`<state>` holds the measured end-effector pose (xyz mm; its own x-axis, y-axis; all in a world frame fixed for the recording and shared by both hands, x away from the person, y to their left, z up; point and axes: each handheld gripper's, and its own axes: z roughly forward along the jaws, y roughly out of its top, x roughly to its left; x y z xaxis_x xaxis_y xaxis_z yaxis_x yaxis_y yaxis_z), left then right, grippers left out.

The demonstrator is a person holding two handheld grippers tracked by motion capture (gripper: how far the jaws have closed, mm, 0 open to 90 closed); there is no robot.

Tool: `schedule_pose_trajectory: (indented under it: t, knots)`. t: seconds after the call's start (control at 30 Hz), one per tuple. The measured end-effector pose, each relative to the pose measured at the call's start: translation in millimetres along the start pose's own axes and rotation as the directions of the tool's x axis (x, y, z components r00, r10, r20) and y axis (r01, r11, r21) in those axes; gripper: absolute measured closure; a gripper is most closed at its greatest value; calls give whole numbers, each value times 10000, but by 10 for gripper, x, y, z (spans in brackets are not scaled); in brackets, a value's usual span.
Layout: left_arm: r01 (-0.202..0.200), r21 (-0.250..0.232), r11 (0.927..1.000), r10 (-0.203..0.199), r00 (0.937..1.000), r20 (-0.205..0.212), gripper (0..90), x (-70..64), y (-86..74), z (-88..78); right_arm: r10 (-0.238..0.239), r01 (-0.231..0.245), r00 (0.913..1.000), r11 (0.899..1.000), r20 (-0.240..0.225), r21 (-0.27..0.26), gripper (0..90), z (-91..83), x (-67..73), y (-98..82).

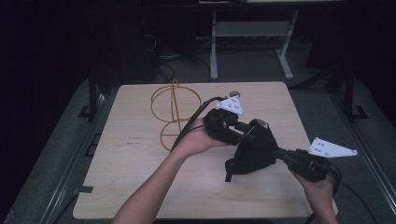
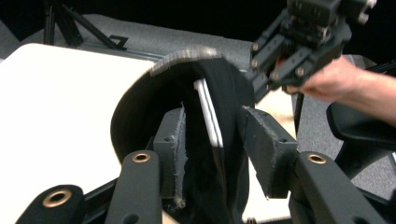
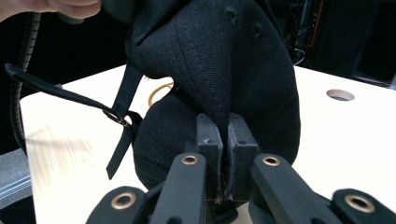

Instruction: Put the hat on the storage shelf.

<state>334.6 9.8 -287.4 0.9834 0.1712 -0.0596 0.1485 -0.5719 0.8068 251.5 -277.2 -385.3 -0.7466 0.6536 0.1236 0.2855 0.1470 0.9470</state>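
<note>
A black cap (image 1: 252,151) hangs just above the wooden table (image 1: 135,163), between both grippers. My left gripper (image 1: 245,133) reaches into it from the left. In the left gripper view its jaws (image 2: 212,128) stand apart around the cap's edge (image 2: 219,93) and the pads do not press on it. My right gripper (image 1: 276,152) comes in from the right. In the right gripper view it (image 3: 224,128) is shut on a fold of the cap (image 3: 224,56). The cap's strap and buckle (image 3: 122,122) dangle at the left. The right gripper (image 2: 299,42) also shows in the left gripper view.
A yellow wire stand (image 1: 173,112) of rings stands on the table behind the left hand. A round hole (image 1: 235,94) lies in the tabletop near its far edge. Table legs and cables are on the dark floor beyond.
</note>
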Motion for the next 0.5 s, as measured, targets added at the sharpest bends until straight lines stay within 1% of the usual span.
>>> schedule_pose_trajectory:
  t: [0.03, 0.07, 0.13, 0.17, 0.2, 0.3, 0.37, 0.5]
  knots:
    - [0, 0, 10000, 0, 10000, 0, 557, 0, 0, 0, 0, 0, 10000, 10000, 0, 0, 861, 0, 0, 0]
    - [-22, -36, 10000, 22, 9999, -121, 548, -13, -43, -44, -8, 8, 10000, 10000, 6, 45, 862, -11, -13, 21]
    - [-47, -48, 10000, 46, 9999, -137, 545, -16, -62, -68, -30, 30, 10000, 10000, 23, 58, 861, -12, -18, 33]
    - [-2, -97, 10000, 0, 9996, -278, 514, -27, -98, -106, 49, -49, 10000, 9999, -12, 145, 861, -16, -32, 55]
    - [-2, -97, 10000, 0, 9996, -278, 504, -27, -98, -106, 49, -49, 10000, 9999, -12, 145, 861, -16, -32, 55]
    - [-61, -151, 9999, 55, 9992, -406, 494, -45, -138, -156, 124, -123, 9999, 9997, -32, 216, 861, -28, -63, 91]
    - [-109, -80, 9999, 105, 9988, -485, 483, -69, -185, -197, 158, -158, 9999, 9996, -4, 220, 861, -54, -93, 126]
    - [-150, 31, 9999, 152, 9981, -603, 481, -85, -249, -219, 293, -291, 9995, 9994, -82, 208, 861, -83, -127, 158]
